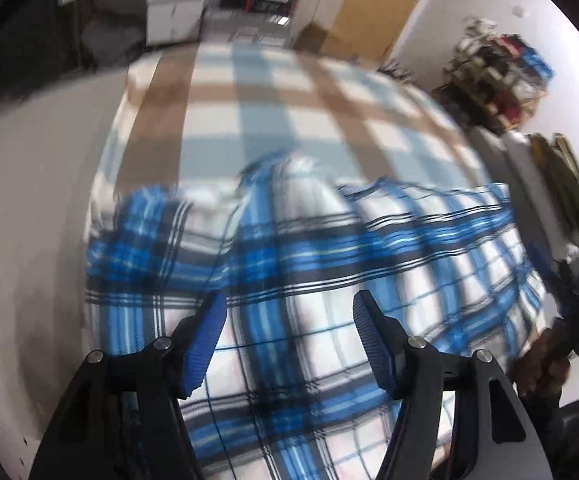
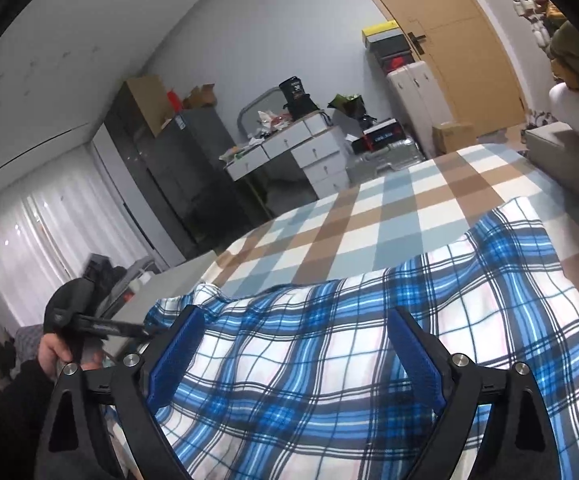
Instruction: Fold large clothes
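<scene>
I see my left hand-held gripper (image 1: 289, 326) at the bottom of its frame with its blue-padded fingers (image 1: 205, 344) spread wide and nothing between them; it hovers over the blue plaid shirt (image 1: 309, 248), which looks blurred in this view. My right hand-held gripper (image 2: 295, 344) is likewise wide open and gripping nothing, its blue pads (image 2: 419, 360) standing over the same shirt (image 2: 369, 340) in the lower half of its frame. The shirt lies spread on the bed, on a checked bedsheet (image 1: 249, 120) of brown, pale blue and white squares that fills the middle of both views (image 2: 369, 216). At the lower left of the right wrist view I can see the other gripper's body held in a hand (image 2: 53, 350). Beyond the bed, toward the upper centre of that frame, stand a white desk with drawers (image 2: 301, 148), a dark cabinet (image 2: 181, 160), a white suitcase (image 2: 417, 92) and a wooden door (image 2: 469, 40); sheer curtains (image 2: 29, 240) hang at the left edge
</scene>
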